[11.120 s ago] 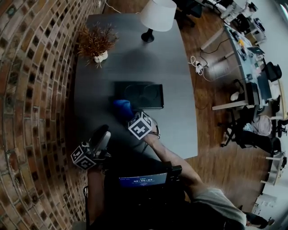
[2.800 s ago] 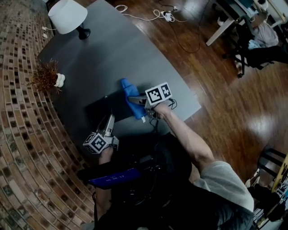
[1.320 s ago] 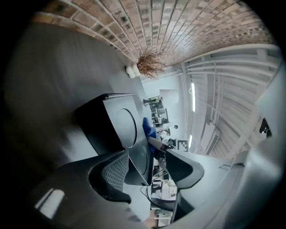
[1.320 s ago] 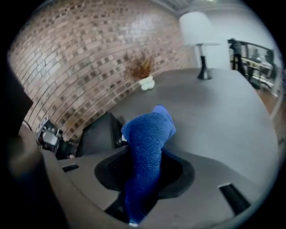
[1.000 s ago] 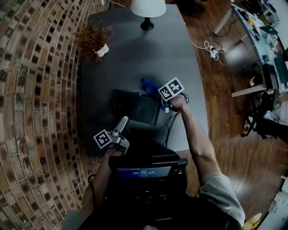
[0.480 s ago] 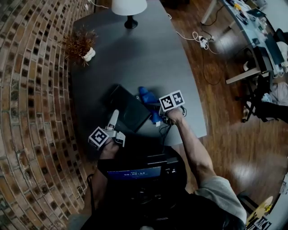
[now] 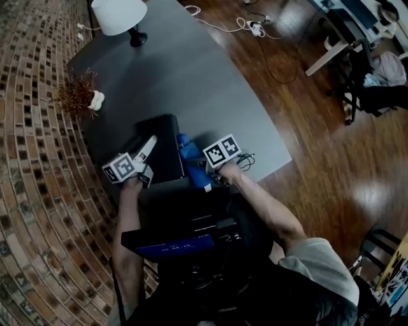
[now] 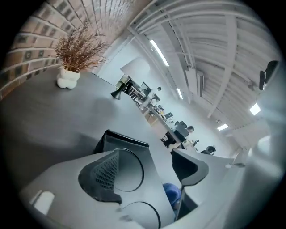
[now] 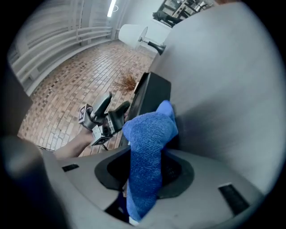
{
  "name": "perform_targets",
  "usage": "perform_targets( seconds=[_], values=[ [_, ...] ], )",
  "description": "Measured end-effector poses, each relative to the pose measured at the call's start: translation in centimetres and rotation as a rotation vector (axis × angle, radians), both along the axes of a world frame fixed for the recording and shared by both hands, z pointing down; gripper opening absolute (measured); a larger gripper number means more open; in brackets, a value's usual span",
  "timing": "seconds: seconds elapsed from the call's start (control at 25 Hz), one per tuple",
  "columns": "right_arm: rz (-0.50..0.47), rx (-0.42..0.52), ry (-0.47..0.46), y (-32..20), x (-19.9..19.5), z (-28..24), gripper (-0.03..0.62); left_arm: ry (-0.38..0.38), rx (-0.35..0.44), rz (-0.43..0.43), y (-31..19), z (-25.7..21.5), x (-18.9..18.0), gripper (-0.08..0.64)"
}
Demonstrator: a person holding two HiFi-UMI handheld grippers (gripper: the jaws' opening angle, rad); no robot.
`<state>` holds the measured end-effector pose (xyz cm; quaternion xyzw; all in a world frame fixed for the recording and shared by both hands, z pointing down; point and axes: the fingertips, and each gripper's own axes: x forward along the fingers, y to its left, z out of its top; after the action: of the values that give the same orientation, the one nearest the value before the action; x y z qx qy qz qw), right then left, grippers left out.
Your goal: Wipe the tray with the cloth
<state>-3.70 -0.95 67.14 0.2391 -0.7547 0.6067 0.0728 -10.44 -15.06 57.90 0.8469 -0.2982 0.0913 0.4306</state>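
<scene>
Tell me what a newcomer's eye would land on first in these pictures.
The bright blue cloth stands out most. It is pinched in the right gripper beside the right edge of the black rectangular tray, near the front of the dark grey table. Next come the white lampshade at the table's far end and the dried reddish plant in a white pot near its left edge.
</scene>
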Motion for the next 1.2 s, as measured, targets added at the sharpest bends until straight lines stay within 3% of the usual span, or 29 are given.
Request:
perform_targets(
  seconds=[0.16, 0.24, 0.32, 0.4, 0.56, 0.72, 0.84, 0.96, 1.08, 1.2],
  values=[
    [0.257, 0.028, 0.067, -4.0, 6.7, 0.1, 0.138, 0.021, 0.046, -0.048, 1.6, -3.1, -1.3, 0.293],
    [0.318, 0.06, 0.059, -6.9, 8.2, -0.4, 0.14, 0.019, 0.046, -0.02, 4.1, -3.8, -1.2, 0.293],
    [0.322, 0.107, 0.064, -10.1, 8.0, -0.7, 0.141, -0.052, 0.021, 0.014, 7.1, -2.9, -1.5, 0.293],
    [0.331, 0.157, 0.054, -13.8, 7.3, -1.4, 0.141, -0.135, -0.04, -0.003, 10.0, -1.5, -2.6, 0.253],
    [0.266, 0.198, 0.1, -18.2, 5.1, -0.9, 0.141, -0.121, -0.153, -0.133, 13.3, 0.9, -4.0, 0.253],
    [0.085, 0.064, 0.059, -13.3, 2.6, 0.8, 0.14, -0.109, -0.147, -0.205, 12.9, 2.2, -4.5, 0.278],
    [-0.022, 0.015, 0.079, -8.5, 2.2, 1.1, 0.14, -0.102, -0.13, -0.225, 12.0, 2.1, -4.7, 0.278],
    [0.075, 0.04, 0.141, -10.3, 5.7, 0.0, 0.14, -0.161, -0.115, -0.21, 12.1, 2.9, -4.7, 0.278],
    [0.242, 0.092, 0.069, -14.4, 7.3, -3.6, 0.141, -0.21, -0.083, -0.19, 12.3, 3.0, -4.0, 0.276],
    [0.219, 0.066, 0.06, -11.2, 4.2, -3.4, 0.141, -0.246, -0.06, -0.182, 12.6, 3.2, -4.0, 0.278]
  ],
)
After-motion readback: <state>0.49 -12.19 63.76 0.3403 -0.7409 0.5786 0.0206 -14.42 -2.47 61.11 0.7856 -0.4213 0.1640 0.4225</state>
